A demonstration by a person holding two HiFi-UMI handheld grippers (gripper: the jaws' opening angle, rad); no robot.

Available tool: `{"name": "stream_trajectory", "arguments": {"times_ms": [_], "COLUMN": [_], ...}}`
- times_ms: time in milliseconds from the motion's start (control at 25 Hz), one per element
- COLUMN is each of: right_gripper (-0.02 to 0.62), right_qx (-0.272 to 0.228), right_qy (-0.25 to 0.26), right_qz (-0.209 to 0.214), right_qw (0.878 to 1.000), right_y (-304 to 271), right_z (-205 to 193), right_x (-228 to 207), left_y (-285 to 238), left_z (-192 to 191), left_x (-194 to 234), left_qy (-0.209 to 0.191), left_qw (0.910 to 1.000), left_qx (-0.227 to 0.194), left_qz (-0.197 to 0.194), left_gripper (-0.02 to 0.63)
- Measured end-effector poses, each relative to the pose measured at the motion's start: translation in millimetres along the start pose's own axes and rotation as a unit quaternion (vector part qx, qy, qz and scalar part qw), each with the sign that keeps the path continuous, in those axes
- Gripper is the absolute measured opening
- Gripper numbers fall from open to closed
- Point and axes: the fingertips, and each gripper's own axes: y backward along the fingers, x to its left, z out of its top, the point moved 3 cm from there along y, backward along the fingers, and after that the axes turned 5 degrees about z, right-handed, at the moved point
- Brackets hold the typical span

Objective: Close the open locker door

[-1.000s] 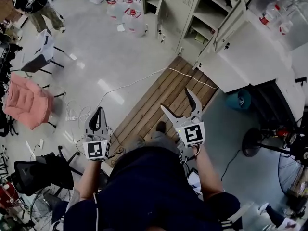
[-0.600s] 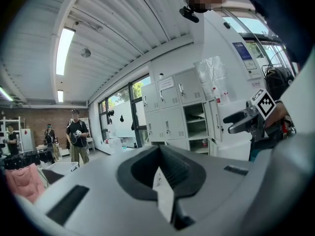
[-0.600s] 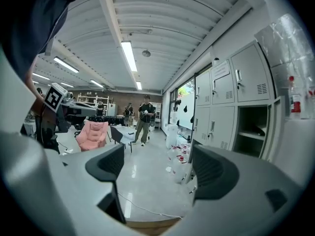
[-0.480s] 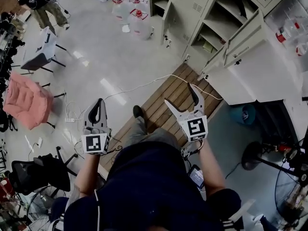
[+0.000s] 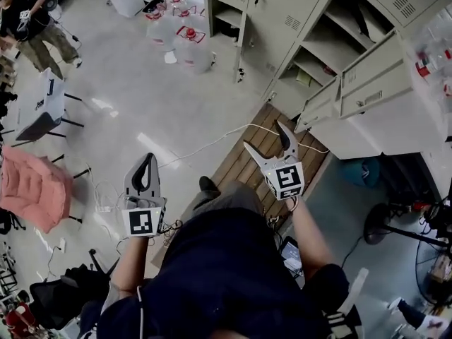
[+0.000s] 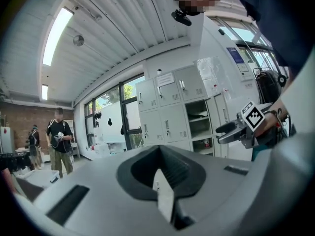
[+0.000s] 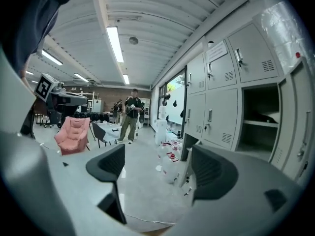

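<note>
A bank of grey lockers [image 5: 282, 13] fills the upper right of the head view. One tall locker [image 5: 332, 41] stands open with shelves showing, and its doors [image 5: 367, 94] are swung out toward me. A lower locker [image 5: 226, 13] at the left also has its door [image 5: 248, 30] ajar. My right gripper [image 5: 267, 138] is open and empty, pointing at the lockers, well short of the doors. My left gripper [image 5: 145, 164] is shut and empty, lower at the left over the floor. The right gripper view shows the open locker [image 7: 261, 117] past the spread jaws [image 7: 162, 168]. The left gripper [image 6: 160, 176] sees it too [image 6: 199, 127].
A wooden board [image 5: 247, 164] lies on the floor before the lockers, with a white cable [image 5: 212, 140] across it. Water jugs [image 5: 187, 37] stand by the left lockers. A pink armchair [image 5: 28, 186], a chair [image 5: 42, 108] and a person [image 5: 35, 20] are at the left. A fan [image 5: 395, 224] stands at the right.
I have stepped toward the lockers, so they fill more of the head view. Both grippers moved forward with me; the left stays shut and the right open.
</note>
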Motion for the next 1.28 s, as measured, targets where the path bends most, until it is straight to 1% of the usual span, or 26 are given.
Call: {"name": "stream_trajectory", "arguments": {"times_ms": [200,360,440,640,720,800,1040,1120,1280], "right_gripper": [0.417,0.413,0.41,0.388,0.385,0.38,0.352,0.336,0.329], "right_qx": [0.008,0.014,0.015,0.014,0.015,0.021,0.054,0.063,0.095], "right_qy": [-0.009,-0.017,-0.013,-0.012,-0.012,-0.013,-0.025,-0.027,-0.027], "right_qz": [-0.026,-0.033,-0.029,-0.012,0.0,0.013,0.047,0.06,0.093], "right_qw": [1.0,0.999,0.999,1.0,1.0,1.0,0.997,0.996,0.991], "right_y": [-52,-98,-122,-186,-216,-243,-317,-339,-375], "right_z": [-17,-39,-50,-88,-105,-125,-182,-196,-225], "right_x": [-32,-55,-67,-110,-129,-149,-218,-231,-243], "left_y": [-50,-81,-96,-139,-164,-194,-307,-337,-387], "left_z": [-13,-35,-40,-68,-84,-92,-100,-104,-120], "left_x": [21,40,42,52,56,54,33,31,22], "left_qy": [-0.007,-0.014,-0.015,-0.035,-0.042,-0.04,-0.032,-0.028,-0.024], "left_qw": [0.9998,0.9996,0.9995,0.999,0.9985,0.9983,0.9981,0.998,0.9977], "left_qx": [-0.009,0.017,0.012,0.008,0.021,0.029,0.026,0.032,0.026], "left_qz": [-0.018,-0.016,-0.023,-0.028,-0.027,-0.029,-0.046,-0.047,-0.058], "left_gripper": [0.005,0.005,0.005,0.005,0.005,0.005,0.005,0.005,0.005]}}
